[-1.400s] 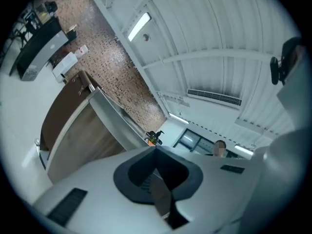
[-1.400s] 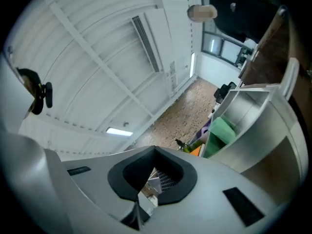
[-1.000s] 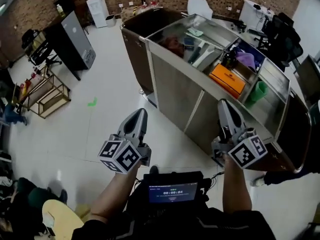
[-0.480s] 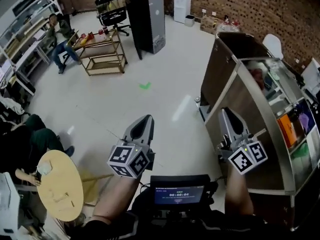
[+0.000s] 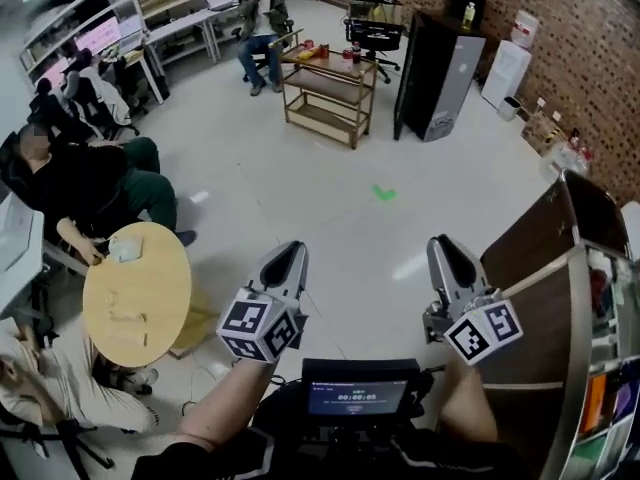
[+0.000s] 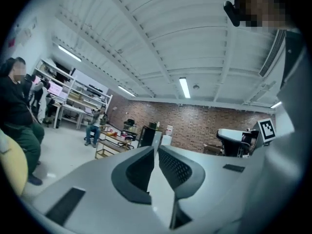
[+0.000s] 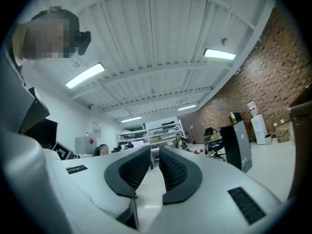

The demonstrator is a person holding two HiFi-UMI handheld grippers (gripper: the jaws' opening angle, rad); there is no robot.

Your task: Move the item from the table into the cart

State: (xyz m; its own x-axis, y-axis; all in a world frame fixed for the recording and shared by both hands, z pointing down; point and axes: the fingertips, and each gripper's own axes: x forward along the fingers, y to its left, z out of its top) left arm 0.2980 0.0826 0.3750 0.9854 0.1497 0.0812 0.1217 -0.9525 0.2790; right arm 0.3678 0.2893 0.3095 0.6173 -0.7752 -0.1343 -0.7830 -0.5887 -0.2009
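Cart (image 5: pixel 548 313) stands just right of the right claw (image 5: pixel 445 253); round desk (image 5: pixel 150 303) lies left of the left claw (image 5: pixel 288 258); left claw pressed nearly together, empty; right claw opening, nothing between its jaws; which item is meant cannot be told.

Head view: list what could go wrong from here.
1. The right hand-held gripper is opening its jaws on nothing, and the left hand-held gripper is empty too: no item is in hand.
2. The cart sits at the frame's right edge, and seated people crowd the round table: a collision risk.
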